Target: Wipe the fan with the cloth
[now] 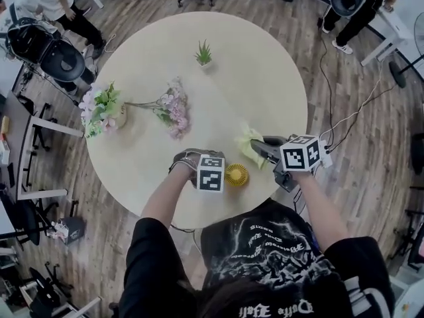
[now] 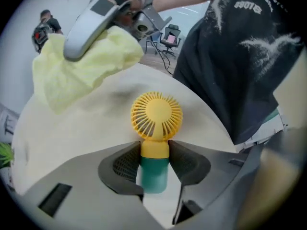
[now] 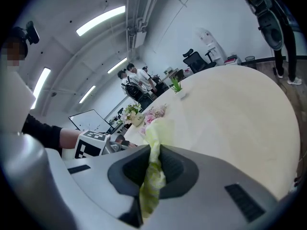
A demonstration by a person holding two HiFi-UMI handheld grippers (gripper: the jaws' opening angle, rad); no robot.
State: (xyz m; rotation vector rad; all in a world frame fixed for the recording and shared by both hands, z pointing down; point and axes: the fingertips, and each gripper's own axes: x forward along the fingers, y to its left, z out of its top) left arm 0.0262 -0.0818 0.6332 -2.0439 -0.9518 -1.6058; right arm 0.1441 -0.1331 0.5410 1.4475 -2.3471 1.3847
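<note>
A small yellow hand fan (image 1: 236, 174) with a teal handle (image 2: 154, 174) lies near the front edge of the round beige table (image 1: 152, 58). My left gripper (image 2: 154, 158) points steeply down at it, its pads pressed against both sides of the fan's yellow neck just under the round head (image 2: 157, 115). In the head view the left gripper (image 1: 220, 175) sits just left of the fan. My right gripper (image 3: 154, 166) is shut on a pale yellow cloth (image 3: 153, 176). That cloth (image 1: 248, 141) hangs just behind and right of the fan, apart from it.
A vase of flowers (image 1: 99, 111), a pink flower spray (image 1: 173, 111) and a small potted plant (image 1: 203, 53) stand farther back on the table. Office chairs (image 1: 59, 58), people and floor cables (image 1: 351, 118) surround the table.
</note>
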